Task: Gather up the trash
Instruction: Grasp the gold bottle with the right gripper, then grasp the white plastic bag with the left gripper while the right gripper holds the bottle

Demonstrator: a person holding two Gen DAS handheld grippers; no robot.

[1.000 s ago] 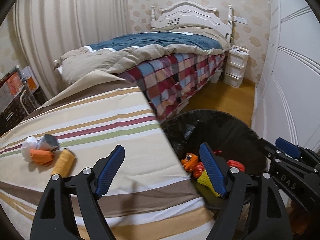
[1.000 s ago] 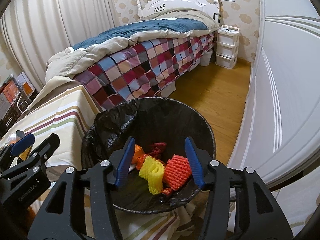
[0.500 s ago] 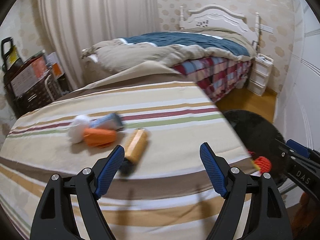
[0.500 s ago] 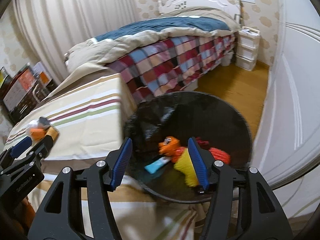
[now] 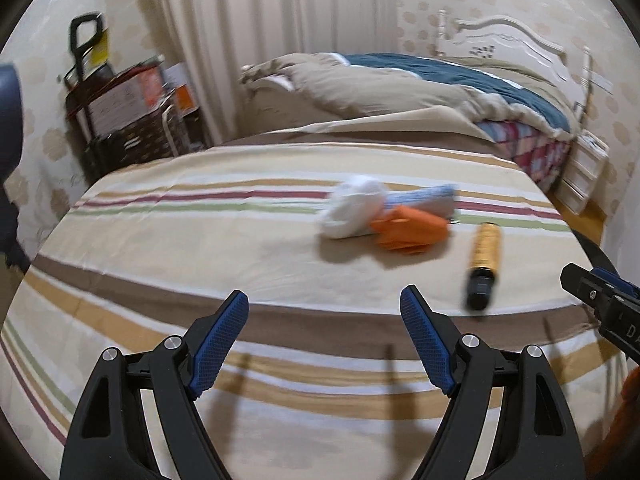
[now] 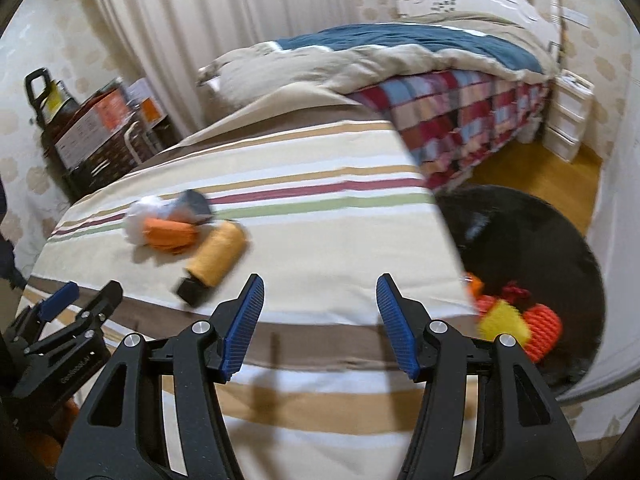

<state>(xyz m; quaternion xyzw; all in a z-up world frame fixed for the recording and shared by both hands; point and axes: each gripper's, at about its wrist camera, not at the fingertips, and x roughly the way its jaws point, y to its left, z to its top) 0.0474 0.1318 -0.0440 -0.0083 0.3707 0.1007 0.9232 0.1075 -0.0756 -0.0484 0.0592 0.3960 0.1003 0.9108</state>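
Note:
On the striped cloth (image 5: 200, 248) lies a small heap of trash: a white wad (image 5: 352, 206), a blue-grey packet (image 5: 424, 196) and an orange wrapper (image 5: 408, 230), with a yellow tube with a black cap (image 5: 482, 264) beside it. My left gripper (image 5: 324, 312) stands open and empty, short of the heap. In the right wrist view the same heap (image 6: 168, 228) and yellow tube (image 6: 214, 260) lie left of my right gripper (image 6: 318, 300), which is open with nothing between its fingers. The black-lined bin (image 6: 552, 240) at right holds orange and yellow trash (image 6: 520, 320).
A bed with a plaid cover (image 6: 460, 112) stands behind. White drawers (image 6: 568, 120) sit by the wall, and a dark rack with boxes (image 5: 124, 120) stands at the left. Wooden floor (image 6: 520, 176) shows past the bin.
Both views have swung left from the bin to the striped cloth. The trash heap now sits ahead of the left gripper, and the bin has slid to the right edge.

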